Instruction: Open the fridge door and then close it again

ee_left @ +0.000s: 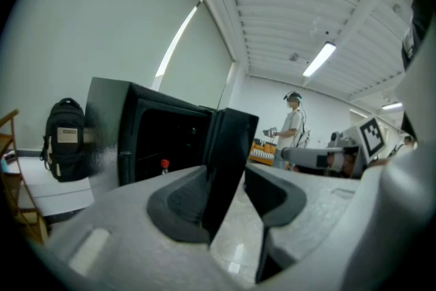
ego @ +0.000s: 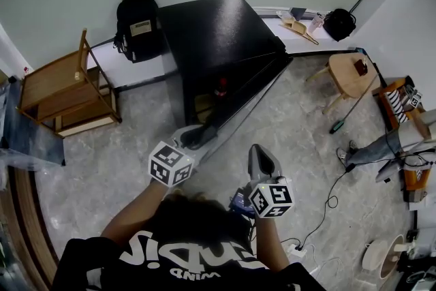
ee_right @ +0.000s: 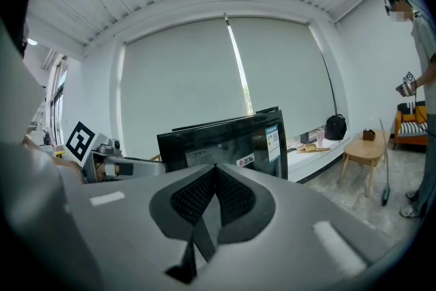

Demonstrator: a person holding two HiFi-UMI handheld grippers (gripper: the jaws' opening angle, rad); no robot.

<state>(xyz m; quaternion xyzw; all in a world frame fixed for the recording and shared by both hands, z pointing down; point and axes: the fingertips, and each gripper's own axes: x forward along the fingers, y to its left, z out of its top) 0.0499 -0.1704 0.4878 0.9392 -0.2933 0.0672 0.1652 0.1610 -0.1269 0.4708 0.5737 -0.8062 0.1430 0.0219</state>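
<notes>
A small black fridge (ego: 218, 37) stands against the wall with its door (ego: 252, 88) swung partly open toward me. A red-capped bottle (ee_left: 164, 164) shows inside. My left gripper (ego: 197, 136) sits at the door's free edge. In the left gripper view the door (ee_left: 231, 140) runs between the jaws of that gripper (ee_left: 226, 174), lying against the left pad with a gap to the right pad. My right gripper (ego: 264, 159) hangs right of the door, clear of it. The right gripper view shows this gripper (ee_right: 216, 170) shut with nothing in it, facing the door front (ee_right: 225, 140).
A black backpack (ego: 138, 25) leans on the wall left of the fridge, with a wooden chair (ego: 65, 88) further left. A round wooden stool (ego: 351, 73) and floor cables (ego: 327, 201) lie to the right. A person (ee_left: 294, 126) stands across the room.
</notes>
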